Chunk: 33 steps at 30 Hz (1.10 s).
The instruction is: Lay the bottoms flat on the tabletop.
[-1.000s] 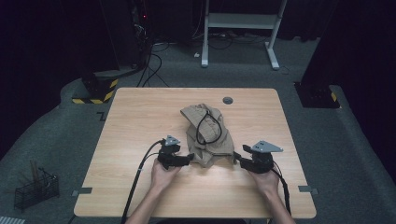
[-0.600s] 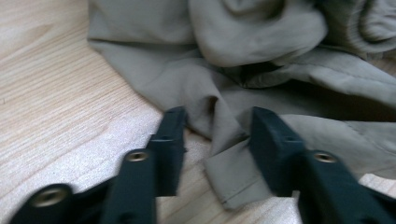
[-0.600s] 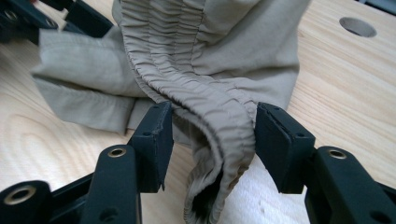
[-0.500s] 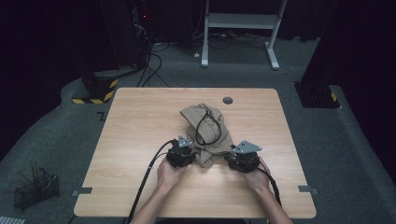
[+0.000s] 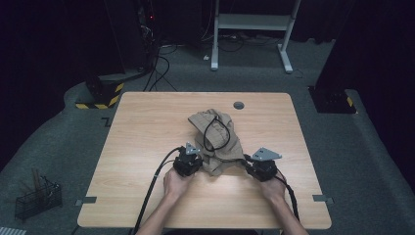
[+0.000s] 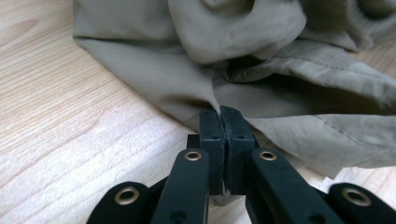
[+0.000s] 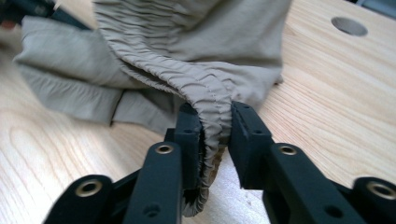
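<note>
We have both grips: left gripper (image 6: 222, 112) clenched on the crumpled khaki fabric garment (image 5: 218, 142), right gripper (image 7: 215, 122) just closing on its gathered waistband (image 7: 205, 93); lifting and spreading remain.

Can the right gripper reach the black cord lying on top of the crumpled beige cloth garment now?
Probably not yet. The right gripper has its jaws around the beige cloth garment's gathered band, just closing. The black cord lies uncovered, but the gripper must let go first.

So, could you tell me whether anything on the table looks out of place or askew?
The khaki garment lies crumpled in a heap rather than flat, with a black cord looped loosely on top. The left gripper pinches a thin edge; the right gripper has the gathered elastic band between its jaws. Nothing looks damaged.
</note>
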Available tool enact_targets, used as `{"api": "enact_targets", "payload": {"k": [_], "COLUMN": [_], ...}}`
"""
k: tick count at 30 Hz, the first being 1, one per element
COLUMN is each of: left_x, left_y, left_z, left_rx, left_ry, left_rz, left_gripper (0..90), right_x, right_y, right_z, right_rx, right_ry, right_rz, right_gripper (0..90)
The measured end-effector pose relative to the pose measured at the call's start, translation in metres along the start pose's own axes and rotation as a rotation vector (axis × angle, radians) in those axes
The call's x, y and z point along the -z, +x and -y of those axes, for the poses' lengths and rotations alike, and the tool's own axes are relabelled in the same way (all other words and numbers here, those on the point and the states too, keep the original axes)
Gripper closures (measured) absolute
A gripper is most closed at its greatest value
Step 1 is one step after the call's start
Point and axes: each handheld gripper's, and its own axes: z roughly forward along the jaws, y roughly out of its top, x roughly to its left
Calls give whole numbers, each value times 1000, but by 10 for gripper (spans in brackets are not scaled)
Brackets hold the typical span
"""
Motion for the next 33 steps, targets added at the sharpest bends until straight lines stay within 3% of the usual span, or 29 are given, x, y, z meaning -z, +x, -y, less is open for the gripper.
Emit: {"api": "enact_targets", "payload": {"k": [2, 3, 4, 9, 11, 13, 14, 16, 18, 19, 20, 21, 22, 23, 24, 27, 28, 33], "left_x": [5, 5, 10, 22, 26, 28, 31, 34, 35, 36, 37, 38, 40, 40, 39, 36, 25, 3], "left_y": [2, 2, 4, 9, 12, 13, 15, 16, 16, 17, 18, 19, 21, 21, 22, 21, 19, 18], "left_z": [5, 5, 10, 20, 23, 25, 27, 28, 28, 28, 27, 25, 19, 19, 10, 1, -8, -16], "left_rx": [6, 6, 2, -1, 1, 2, 4, 3, 0, 5, 17, 39, 64, 64, 82, 93, 89, 95], "left_ry": [2, 2, 5, 16, 20, 26, 32, 37, 31, 21, 1, -25, -64, -64, -88, -106, -88, -51], "left_rz": [13, 13, 16, 11, 8, 7, 7, 7, -4, -9, -7, -1, 7, 7, 30, 36, 24, 17], "left_gripper": [885, 886, 886, 887, 888, 888, 888, 884, 859, 785, 621, 621, 486, 450, 422, 385, 382, 409], "right_x": [3, 3, 7, 11, 9, 8, 5, 3, 2, 0, 0, 0, 3, 4, 6, 11, 12, 14], "right_y": [-6, -6, -13, -31, -42, -45, -56, -63, -65, -64, -58, -58, -48, -45, -41, -34, -32, -29], "right_z": [0, 0, 0, 1, 3, 3, 4, 3, 4, 5, 4, 4, 0, -2, -4, -7, -7, -7], "right_rx": [-46, -46, -94, -173, -223, -234, -269, -310, -318, -309, -259, -259, -197, -171, -145, -111, -107, -78], "right_ry": [-15, -15, -24, -20, 4, 6, 17, 35, 44, 54, 65, 65, 56, 51, 43, 19, 15, 22], "right_rz": [-1, -1, 1, 38, 54, 60, 79, 79, 74, 79, 98, 98, 118, 129, 134, 113, 105, 79], "right_gripper": [775, 775, 784, 791, 793, 793, 794, 791, 783, 765, 632, 632, 545, 520, 506, 487, 481, 474]}}
